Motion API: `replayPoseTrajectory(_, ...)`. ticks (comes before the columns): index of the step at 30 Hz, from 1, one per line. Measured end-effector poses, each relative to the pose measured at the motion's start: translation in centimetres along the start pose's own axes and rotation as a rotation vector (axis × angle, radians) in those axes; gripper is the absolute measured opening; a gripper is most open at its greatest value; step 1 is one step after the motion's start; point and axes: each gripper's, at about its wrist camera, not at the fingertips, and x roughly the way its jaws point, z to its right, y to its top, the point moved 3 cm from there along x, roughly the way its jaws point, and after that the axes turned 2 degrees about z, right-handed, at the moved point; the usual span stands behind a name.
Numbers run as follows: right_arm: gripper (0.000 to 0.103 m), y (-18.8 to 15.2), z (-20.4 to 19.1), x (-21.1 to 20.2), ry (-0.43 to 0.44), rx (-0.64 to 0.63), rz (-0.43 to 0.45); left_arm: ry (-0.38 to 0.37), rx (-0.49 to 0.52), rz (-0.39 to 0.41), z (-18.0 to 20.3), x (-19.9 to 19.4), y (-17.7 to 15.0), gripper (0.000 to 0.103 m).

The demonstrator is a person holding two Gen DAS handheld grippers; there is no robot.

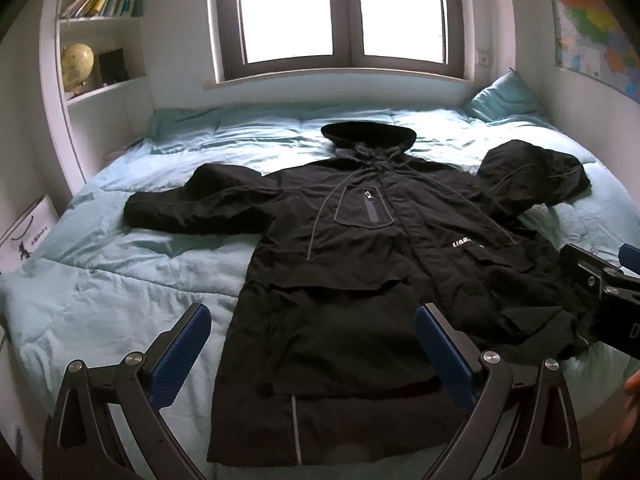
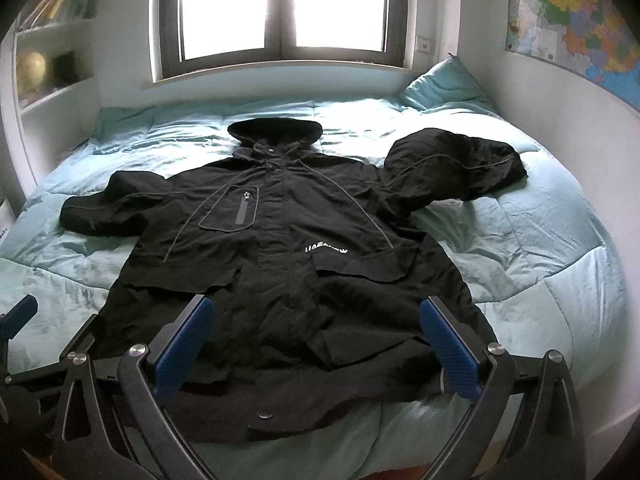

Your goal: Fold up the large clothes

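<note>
A large black hooded jacket point(image 1: 352, 248) lies face up and spread on the bed, hood toward the window, hem toward me. It also shows in the right wrist view point(image 2: 288, 264). Its left sleeve point(image 1: 192, 204) lies flat out to the side. Its right sleeve point(image 2: 452, 164) is bent up in a hump. My left gripper point(image 1: 314, 340) is open and empty above the lower left of the jacket. My right gripper point(image 2: 318, 332) is open and empty above the hem. The right gripper's body also shows at the right edge of the left wrist view point(image 1: 604, 288).
The bed has a light teal quilt point(image 1: 120, 280) and a teal pillow point(image 2: 440, 84) at the far right corner. A window point(image 1: 340, 12) is behind the bed. Shelves with books and a globe point(image 1: 77, 65) stand at left. A wall map point(image 2: 572, 20) hangs at right.
</note>
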Motion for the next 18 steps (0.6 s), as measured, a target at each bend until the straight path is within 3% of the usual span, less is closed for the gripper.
replayPoseTrajectory(6, 0.103, 0.0, 0.5, -0.5, 0.012, 0.021, 0.009, 0.006, 0.042, 0.021, 0.7, -0.6, -0.2, 0.101)
replayPoseTrajectory(10, 0.103, -0.1, 0.6, -0.1, 0.013, 0.031, -0.004, -0.041, 0.026, -0.002, 0.9, 0.1, -0.4, 0.101)
replayPoseTrajectory(13, 0.103, -0.3, 0.6, 0.4, -0.007, 0.02, -0.016, -0.184, -0.045, -0.046, 1.0, 1.5, -1.0, 0.101)
replayPoseTrajectory(15, 0.103, -0.4, 0.7, 0.5, -0.013, 0.019, -0.018, -0.225, -0.095, -0.07, 0.8, 2.4, -1.3, 0.101)
replayPoseTrajectory(18, 0.103, -0.4, 0.8, 0.8, -0.026, 0.013, -0.021, -0.151, -0.082, -0.084, 0.6, 3.2, -1.5, 0.101)
